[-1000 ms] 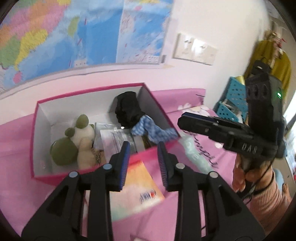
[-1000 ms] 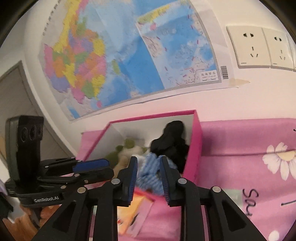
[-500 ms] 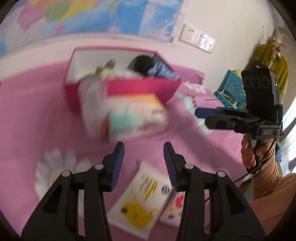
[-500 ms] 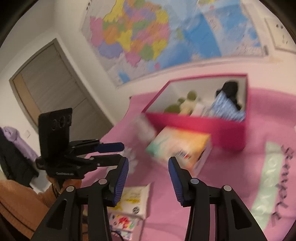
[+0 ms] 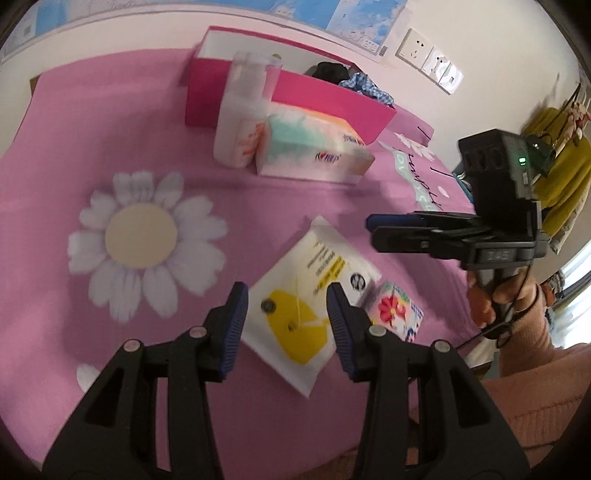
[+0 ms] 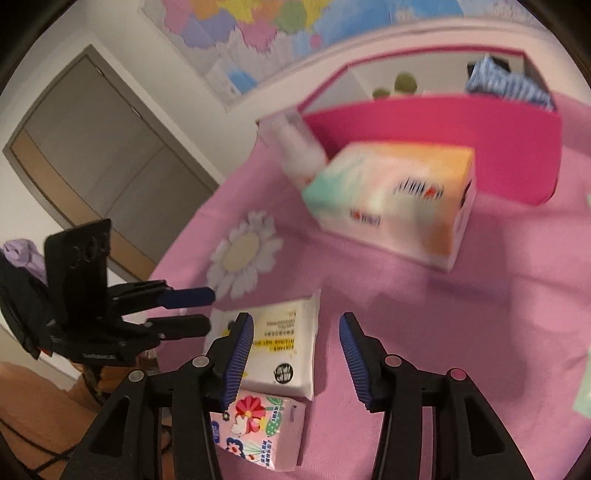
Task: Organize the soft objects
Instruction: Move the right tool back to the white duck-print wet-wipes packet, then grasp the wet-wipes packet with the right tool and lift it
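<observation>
Pink bedspread (image 5: 229, 192) with white daisy prints fills both views, a wall map (image 6: 258, 22) behind it.

My left gripper (image 5: 286, 317) hangs released, jaws spread wide, holding nothing; between its blue pads (image 5: 236, 317) I see the white wet-wipe pack (image 5: 314, 295) with the yellow patch, lying flat on the spread below. I can't tell if the pads touch it.

My right gripper (image 6: 295, 354) is also released and empty, jaws wide. Its left pad (image 6: 240, 354) overlaps that same pack (image 6: 280, 343) in view.

Count, working outward:
- one white wipe pack
- one small floral tissue pack (image 5: 393, 308) (image 6: 258, 432), touching the wipe pack's near edge
- one pastel tissue box (image 5: 314, 147) (image 6: 395, 199), well beyond, against the front wall of the bin
- one white bottle (image 5: 242, 110) (image 6: 299, 147) upright just beside the tissue box
- one magenta storage box (image 5: 332, 92) (image 6: 443, 147) holding a green-and-cream plush (image 6: 402, 83), blue checked cloth (image 5: 365, 86) (image 6: 509, 85) and something black (image 5: 327, 70)

Versus a second ago: both cameras were up at the box then, jaws much narrower, blue cloth right before my right gripper. Both have since swung back and down over the two packs, and the jaws have opened wider.

In the left view my right gripper (image 5: 373, 230) sits off to the right, above the spread; in the right view my left gripper (image 6: 208, 310) sits at left by the wipe pack's corner.
</observation>
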Tool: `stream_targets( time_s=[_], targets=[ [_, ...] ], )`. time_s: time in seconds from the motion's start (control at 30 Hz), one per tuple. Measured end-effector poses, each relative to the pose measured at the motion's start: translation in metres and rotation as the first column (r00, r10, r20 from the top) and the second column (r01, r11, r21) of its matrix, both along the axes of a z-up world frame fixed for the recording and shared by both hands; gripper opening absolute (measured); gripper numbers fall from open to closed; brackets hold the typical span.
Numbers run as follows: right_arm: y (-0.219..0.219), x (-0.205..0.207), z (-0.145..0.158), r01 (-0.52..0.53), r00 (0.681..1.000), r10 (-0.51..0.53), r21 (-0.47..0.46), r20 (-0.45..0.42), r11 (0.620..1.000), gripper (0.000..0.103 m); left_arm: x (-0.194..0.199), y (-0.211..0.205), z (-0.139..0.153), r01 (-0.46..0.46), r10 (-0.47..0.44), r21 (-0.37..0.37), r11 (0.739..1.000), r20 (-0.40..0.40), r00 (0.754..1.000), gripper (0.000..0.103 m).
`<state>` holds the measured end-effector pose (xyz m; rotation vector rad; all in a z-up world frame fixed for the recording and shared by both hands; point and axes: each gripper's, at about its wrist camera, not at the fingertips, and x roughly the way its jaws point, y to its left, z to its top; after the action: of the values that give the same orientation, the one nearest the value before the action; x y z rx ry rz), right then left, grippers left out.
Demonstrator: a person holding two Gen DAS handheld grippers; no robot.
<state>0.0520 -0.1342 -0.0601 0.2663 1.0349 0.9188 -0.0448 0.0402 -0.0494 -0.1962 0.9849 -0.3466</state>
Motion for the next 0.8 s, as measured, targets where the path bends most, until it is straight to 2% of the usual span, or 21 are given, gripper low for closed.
stream_targets(
  time_s=[0.23, 0.47, 0.57, 0.8],
  targets=[
    [0.016, 0.000, -0.016, -0.017, 0.999, 0.016, -0.027, -0.032, 0.999, 0.049, -0.018, 0.009, -0.007, -0.009, 0.009, 0.004, 1.000, -0.037, 0.999, 0.047],
    [0.026, -0.004, -0.020, -0.029, 0.999, 0.028, -0.042, -0.032, 0.999, 0.049, -0.020, 0.004, -0.025, 0.020, -0.024, -0.041, 0.999, -0.105, 0.994, 0.048],
    [0.028, -0.005, -0.023, -0.024, 0.999, 0.023, -0.037, -0.035, 0.999, 0.049, -0.018, -0.002, -0.024, 0.038, -0.044, -0.062, 0.997, -0.096, 0.994, 0.053],
    [0.030, -0.008, -0.023, -0.026, 0.999, 0.025, -0.021, -0.038, 0.999, 0.051, -0.007, -0.013, -0.023, 0.063, -0.068, -0.054, 0.997, -0.094, 0.993, 0.053]
  ],
)
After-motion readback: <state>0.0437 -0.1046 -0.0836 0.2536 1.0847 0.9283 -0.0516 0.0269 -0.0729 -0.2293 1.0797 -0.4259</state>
